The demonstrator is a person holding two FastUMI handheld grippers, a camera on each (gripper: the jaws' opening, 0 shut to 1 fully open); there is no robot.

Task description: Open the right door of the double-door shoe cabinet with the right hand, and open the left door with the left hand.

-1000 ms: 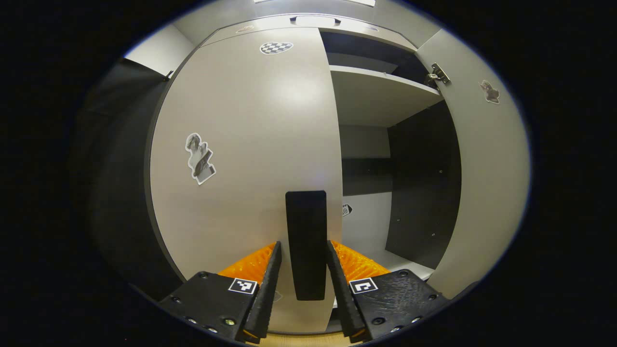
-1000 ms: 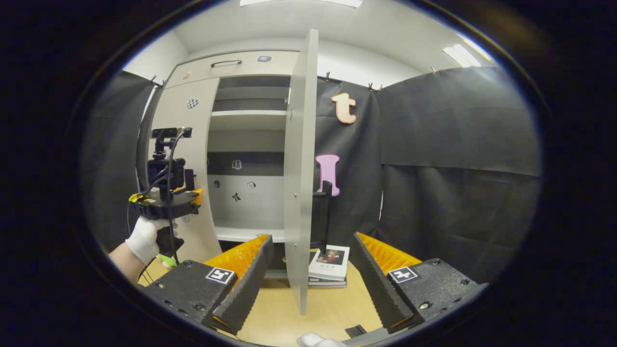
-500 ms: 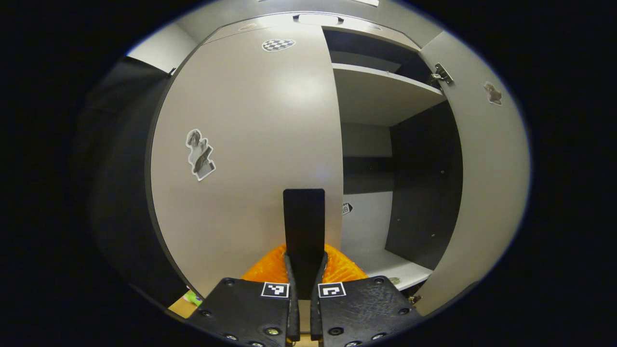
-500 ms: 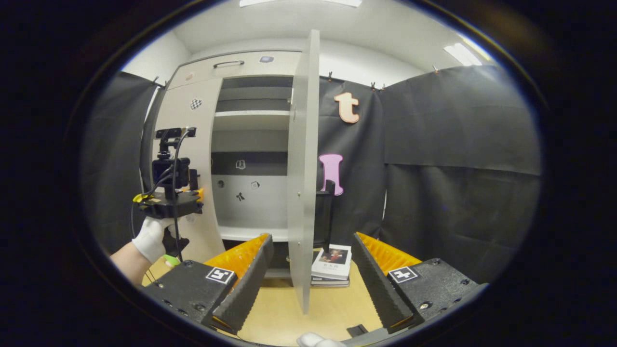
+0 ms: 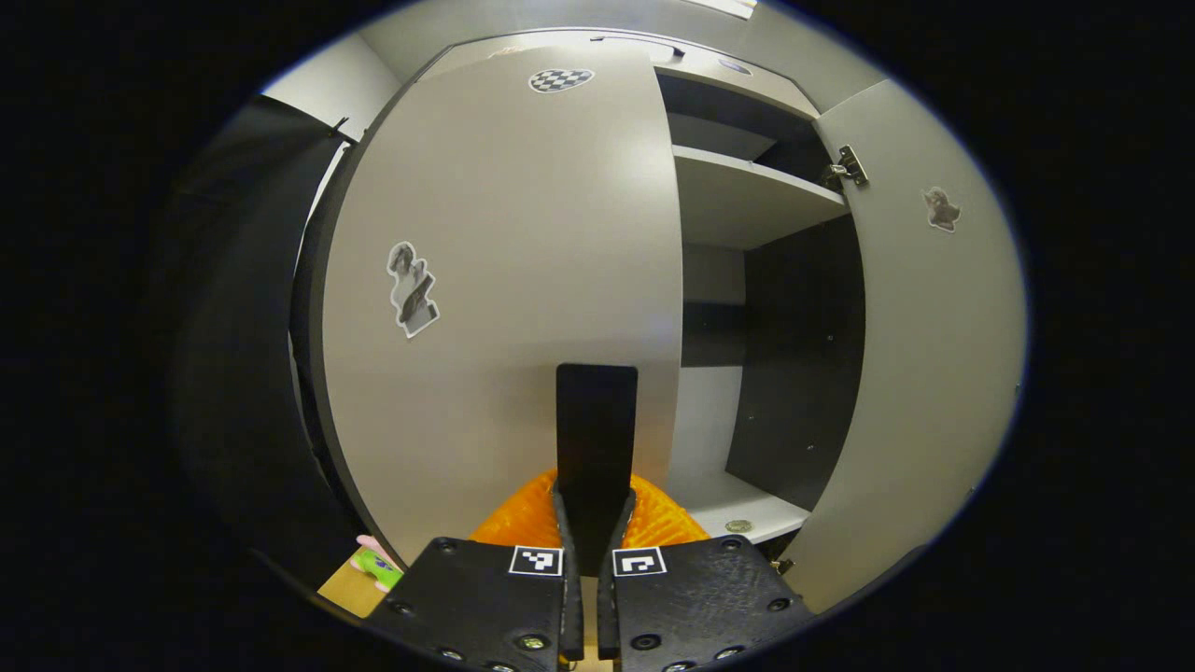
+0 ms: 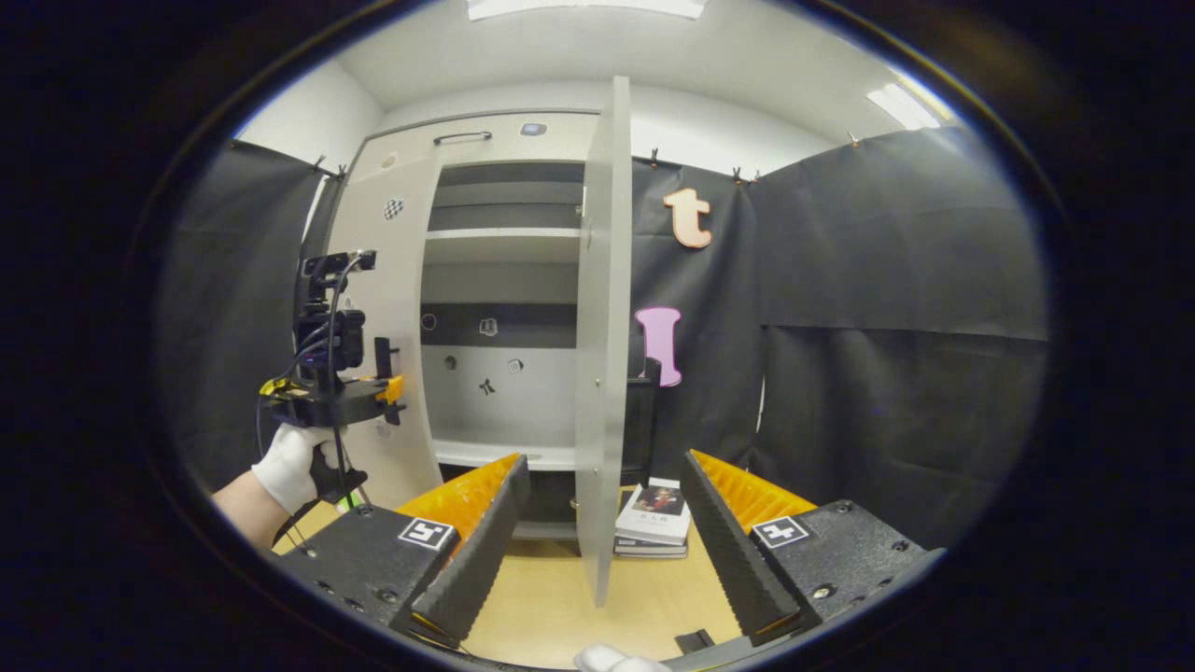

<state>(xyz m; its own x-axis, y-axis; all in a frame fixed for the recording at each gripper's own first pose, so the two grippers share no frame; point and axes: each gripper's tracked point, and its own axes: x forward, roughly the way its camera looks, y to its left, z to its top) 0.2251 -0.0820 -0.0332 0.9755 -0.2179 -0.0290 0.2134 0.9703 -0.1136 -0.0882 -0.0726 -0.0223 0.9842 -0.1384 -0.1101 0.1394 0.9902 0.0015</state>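
The grey left door [image 5: 523, 261] of the shoe cabinet carries a black upright handle [image 5: 596, 429] near its free edge. My left gripper [image 5: 595, 509] is shut on that handle's lower part. The door's free edge stands slightly out from the cabinet. The right door [image 5: 934, 355] is swung wide open, baring a shelf [image 5: 747, 191] and a dark interior. In the right gripper view the right door [image 6: 602, 308] stands edge-on between the fingers of my open right gripper [image 6: 602, 476], which do not touch it. Farther left, a gloved hand [image 6: 289, 462] holds the left gripper [image 6: 387, 387] at the left door [image 6: 392, 308].
A small stack of books [image 6: 653, 513] lies on the wooden floor [image 6: 551, 597] behind the open right door. A green and pink toy [image 5: 378, 565] lies at the foot of the left door. Black cloth walls stand on both sides of the cabinet.
The left gripper's fingers closed on the left door's handle, and the door's free edge then came slightly outward. The right gripper stayed open about the right door.
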